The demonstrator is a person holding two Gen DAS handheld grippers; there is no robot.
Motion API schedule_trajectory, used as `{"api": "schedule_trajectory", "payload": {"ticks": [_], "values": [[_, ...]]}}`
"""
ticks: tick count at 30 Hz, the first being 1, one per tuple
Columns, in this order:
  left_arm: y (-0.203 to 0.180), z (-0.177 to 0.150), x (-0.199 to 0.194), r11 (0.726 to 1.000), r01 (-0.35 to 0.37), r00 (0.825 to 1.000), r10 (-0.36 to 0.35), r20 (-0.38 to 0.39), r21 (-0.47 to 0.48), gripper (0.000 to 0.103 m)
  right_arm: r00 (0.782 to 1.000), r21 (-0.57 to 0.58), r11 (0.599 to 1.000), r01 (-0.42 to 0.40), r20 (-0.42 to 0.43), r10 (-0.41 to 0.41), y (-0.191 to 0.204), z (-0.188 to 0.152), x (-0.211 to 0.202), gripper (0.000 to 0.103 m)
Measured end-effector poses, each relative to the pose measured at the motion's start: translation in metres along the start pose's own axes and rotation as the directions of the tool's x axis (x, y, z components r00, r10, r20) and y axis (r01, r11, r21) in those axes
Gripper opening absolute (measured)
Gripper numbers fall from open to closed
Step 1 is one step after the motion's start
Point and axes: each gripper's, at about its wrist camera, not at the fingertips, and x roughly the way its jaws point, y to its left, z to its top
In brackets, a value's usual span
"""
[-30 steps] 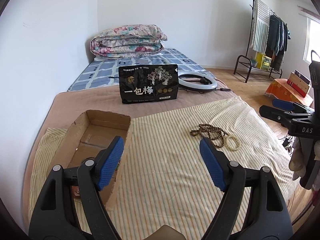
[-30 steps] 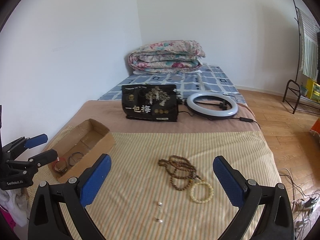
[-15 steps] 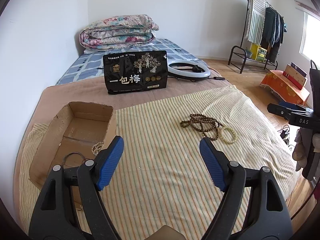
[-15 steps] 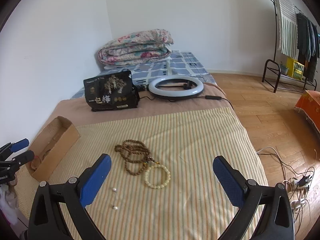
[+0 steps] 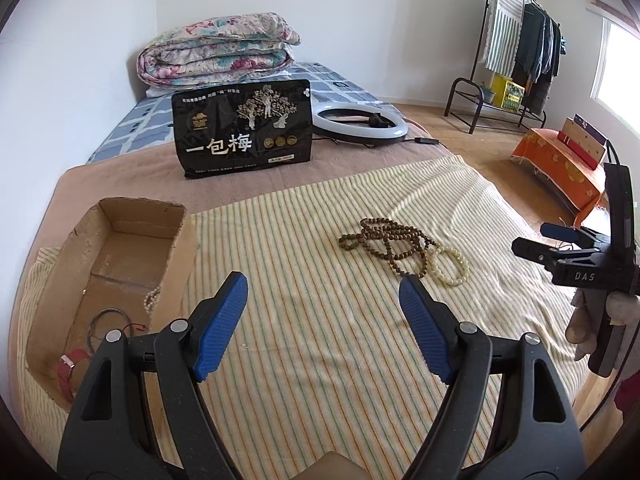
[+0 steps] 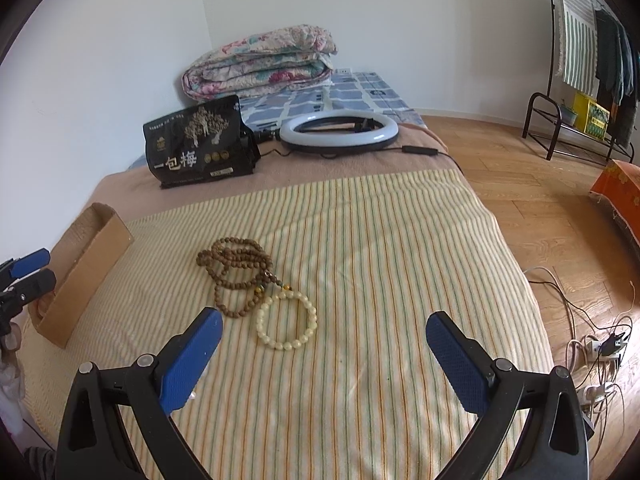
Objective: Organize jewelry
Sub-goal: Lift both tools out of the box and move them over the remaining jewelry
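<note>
Part done, by the look of it. Already in the cardboard box (image 5: 100,280), ahead and left of the left gripper (image 5: 322,312) jaws: a pale bead string against the near wall, a thin dark wire hoop with a red thread, and a red band at the near corner. Still out on the striped blanket (image 6: 400,260) of the bed: a long brown bead strand (image 6: 236,268) and a cream bead bracelet (image 6: 286,324), both ahead of the right gripper (image 6: 324,344) jaws and toward the left one, the bracelet nearer. Also a tiny pale piece just beside the left jaw of the right gripper, too small to identify. Both pairs of jaws wide apart, nothing between the blue pads, nothing touched. Brown strand: small round wooden-looking beads, looped over itself in several loose coils, with a few greenish and amber accent beads at the end nearest the bracelet, that end touching or just beside it. Bracelet: larger smooth cream beads in a closed ring, lying flat. Left to do, judging by this: bracelet, strand and the small piece into the box.
</note>
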Motion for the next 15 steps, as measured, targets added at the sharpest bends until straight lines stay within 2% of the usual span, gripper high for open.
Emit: {"api": "schedule_trajectory", "payload": {"ticks": [8,11,12,14,15], "values": [[-0.013,-0.009,0.025,0.999,0.039,0.999,-0.039,-0.036,0.021,0.08,0.998,-0.003,1.0,0.013,-0.055,-0.013,-0.003,-0.01,0.03,0.102],[-0.021,-0.013,0.034,0.997,0.071,0.996,-0.069,-0.053,0.043,0.08,0.997,0.001,1.0,0.009,-0.073,-0.009,-0.005,-0.012,0.04,0.098],[-0.025,-0.016,0.037,0.995,0.087,0.995,-0.083,-0.058,0.057,0.079,0.997,0.001,1.0,0.008,-0.079,-0.008,-0.005,-0.013,0.043,0.095],[-0.032,-0.019,0.042,0.99,0.114,0.991,-0.107,-0.081,0.082,0.067,0.996,-0.003,1.0,0.003,-0.087,-0.004,-0.004,-0.014,0.048,0.091],[-0.035,-0.021,0.046,0.988,0.127,0.988,-0.118,-0.095,0.092,0.065,0.996,-0.006,1.0,-0.001,-0.092,0.001,-0.004,-0.014,0.05,0.089]]}}
